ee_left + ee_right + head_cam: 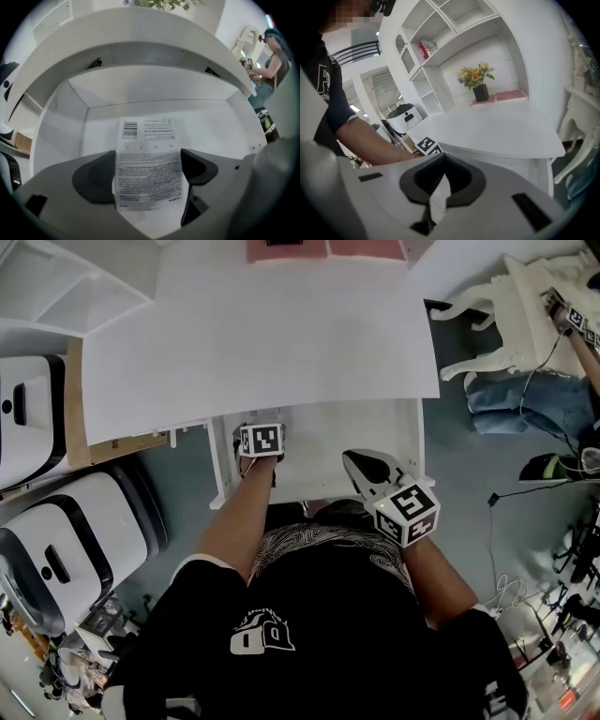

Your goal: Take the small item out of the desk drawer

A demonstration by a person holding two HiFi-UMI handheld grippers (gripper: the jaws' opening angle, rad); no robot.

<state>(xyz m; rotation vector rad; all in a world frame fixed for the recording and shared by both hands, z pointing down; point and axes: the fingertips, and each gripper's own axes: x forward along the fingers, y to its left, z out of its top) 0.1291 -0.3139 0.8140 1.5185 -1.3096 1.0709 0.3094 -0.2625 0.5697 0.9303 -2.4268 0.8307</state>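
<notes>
Inside drawer [61, 133] under desktop [262, 343]: left gripper [148, 161] jaws clamp packet [147, 136]; right gripper [442, 169] jaws closed.

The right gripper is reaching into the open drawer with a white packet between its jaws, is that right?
No, it is the left gripper that reaches into the open drawer with the white packet between its jaws; the left gripper view shows this. The right gripper has its jaws together, empty.
</notes>
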